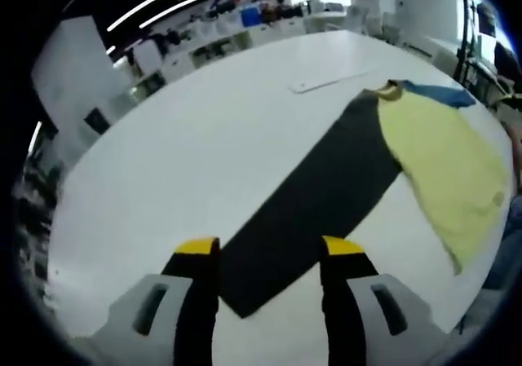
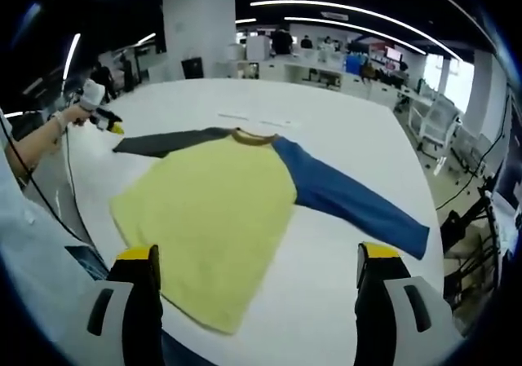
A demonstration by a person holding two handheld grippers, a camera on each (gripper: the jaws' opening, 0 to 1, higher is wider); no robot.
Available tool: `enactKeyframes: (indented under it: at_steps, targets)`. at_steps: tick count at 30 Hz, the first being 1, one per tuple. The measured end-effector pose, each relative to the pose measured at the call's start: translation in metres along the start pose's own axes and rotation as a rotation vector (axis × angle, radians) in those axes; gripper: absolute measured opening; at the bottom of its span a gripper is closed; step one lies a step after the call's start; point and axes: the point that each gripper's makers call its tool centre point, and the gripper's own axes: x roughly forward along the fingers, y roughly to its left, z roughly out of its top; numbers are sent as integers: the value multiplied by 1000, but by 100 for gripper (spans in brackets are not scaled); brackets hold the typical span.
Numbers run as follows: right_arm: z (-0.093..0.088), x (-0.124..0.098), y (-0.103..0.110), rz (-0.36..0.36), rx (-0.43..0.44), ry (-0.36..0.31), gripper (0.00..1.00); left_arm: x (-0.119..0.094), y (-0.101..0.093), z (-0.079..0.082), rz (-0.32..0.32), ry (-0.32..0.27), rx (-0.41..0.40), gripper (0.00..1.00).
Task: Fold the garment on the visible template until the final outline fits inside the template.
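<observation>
1. Still unfolded, the garment (image 2: 220, 211) lies flat on the desk (image 2: 342, 138).
2. Left gripper (image 1: 269, 256) spread over the dark sleeve (image 1: 318, 187); right gripper (image 2: 257, 264) spread, empty.
3. Next, probably pinch that sleeve's cuff and fold inward.

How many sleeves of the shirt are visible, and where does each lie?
2. The dark grey sleeve stretches toward the left gripper; the blue sleeve extends the opposite way across the white table.

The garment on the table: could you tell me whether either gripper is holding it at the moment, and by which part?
Nothing is held. Both the left gripper and the right gripper are open above the garment.
</observation>
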Motion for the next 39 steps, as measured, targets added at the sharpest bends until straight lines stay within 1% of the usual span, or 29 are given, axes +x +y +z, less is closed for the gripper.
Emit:
enactKeyframes:
  at_steps: [4,5,8,12,18,21,26,30,33,36,39]
  targets:
    - [-1,-1,0,1,1,-2,100,-6,-6,6,-8,-12,8,48]
    - [-2,-1,0,1,1,-3,100,-7,-9,9,-22,-30,1,48]
    - [-3,-2,0,1,0,-2,100,-11,-11,15,-11,-42,0,48]
    - [-3,-4,0,3,-4,-6,100,-16,-19,22,-26,-57,15,49]
    - [-4,-6,0,4,-8,-11,100,-25,-32,32,-57,-92,20,52]
    - [-4,-6,0,5,-9,-14,100,-31,-34,37,-43,-108,47,55]
    - [-5,-8,2,8,-11,-18,100,-41,-44,45,-69,-140,52,58]
    - [-5,-9,1,12,-18,-22,100,-46,-50,48,-78,-147,70,61]
    - [-5,-10,0,12,-22,-24,100,-49,-55,50,-87,-149,80,61]
    - [-4,-12,1,14,-24,-29,100,-51,-62,53,-110,-169,75,62]
    - [-5,-13,1,15,-27,-32,100,-52,-67,51,-117,-162,79,62]
